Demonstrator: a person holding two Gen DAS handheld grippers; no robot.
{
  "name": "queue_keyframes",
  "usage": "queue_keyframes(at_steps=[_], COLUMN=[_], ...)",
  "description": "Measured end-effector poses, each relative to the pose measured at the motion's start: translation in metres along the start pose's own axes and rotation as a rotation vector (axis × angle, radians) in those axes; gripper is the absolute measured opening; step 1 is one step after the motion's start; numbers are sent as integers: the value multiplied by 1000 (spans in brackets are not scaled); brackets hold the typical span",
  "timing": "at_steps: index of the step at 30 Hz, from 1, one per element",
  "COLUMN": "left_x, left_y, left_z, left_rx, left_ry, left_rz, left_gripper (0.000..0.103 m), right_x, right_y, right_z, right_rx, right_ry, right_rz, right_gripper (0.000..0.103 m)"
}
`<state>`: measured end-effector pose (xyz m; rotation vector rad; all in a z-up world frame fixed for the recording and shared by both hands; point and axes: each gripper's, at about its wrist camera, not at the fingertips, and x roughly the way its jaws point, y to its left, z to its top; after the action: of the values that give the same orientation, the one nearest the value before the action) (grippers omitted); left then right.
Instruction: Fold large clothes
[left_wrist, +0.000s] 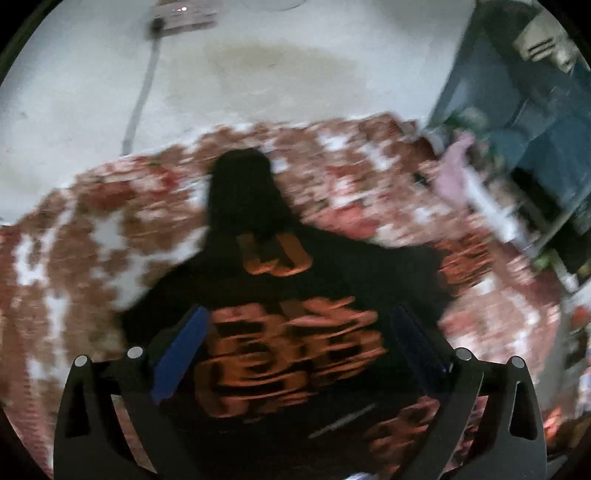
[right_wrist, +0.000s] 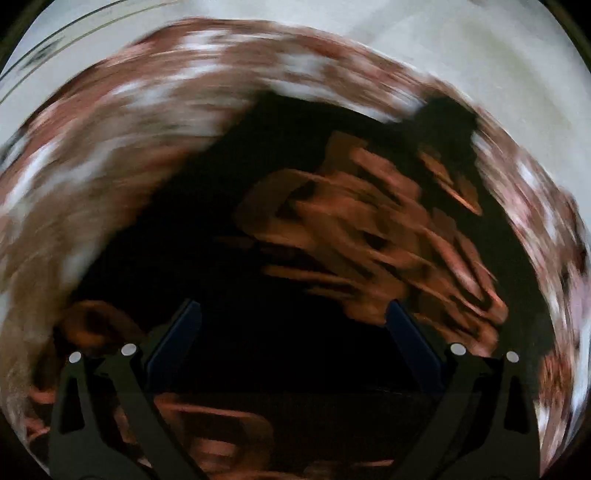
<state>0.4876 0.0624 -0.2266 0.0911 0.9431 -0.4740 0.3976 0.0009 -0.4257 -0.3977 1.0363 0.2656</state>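
Note:
A black garment (left_wrist: 258, 236) with orange printed lettering lies spread on a red-and-white patterned bed cover (left_wrist: 92, 229); one narrow part of it reaches toward the far edge. My left gripper (left_wrist: 297, 317) hangs above the garment, open, its blue-padded fingers (left_wrist: 181, 354) wide apart with nothing between them. In the right wrist view the same black garment (right_wrist: 229, 192) with its orange print fills the middle, blurred by motion. My right gripper (right_wrist: 293, 314) is also open above it, holding nothing.
A pale wall (left_wrist: 277, 74) with a grey cable (left_wrist: 142, 96) running down it stands behind the bed. A blue cabinet or shelf (left_wrist: 524, 110) stands at the right. A pink cloth (left_wrist: 454, 166) lies near the bed's far right corner.

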Motion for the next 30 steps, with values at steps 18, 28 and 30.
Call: queue_keyframes(at_steps=[18,28,30], left_x=[161,140,155], left_y=[62,-156,-204], left_z=[-165,-81,-77], left_rx=[-30,80,116], left_ry=[309,88,73], left_rz=[376,170,127], left_gripper=[97,98,98], right_x=[68,-31,-35], right_y=[-221,-337,-375], right_z=[-57,-121,-146], right_rx=[306,398,402], right_ry=[75,-2,11], right_rz=[-122,-42,-85], right_gripper=[98,98,98])
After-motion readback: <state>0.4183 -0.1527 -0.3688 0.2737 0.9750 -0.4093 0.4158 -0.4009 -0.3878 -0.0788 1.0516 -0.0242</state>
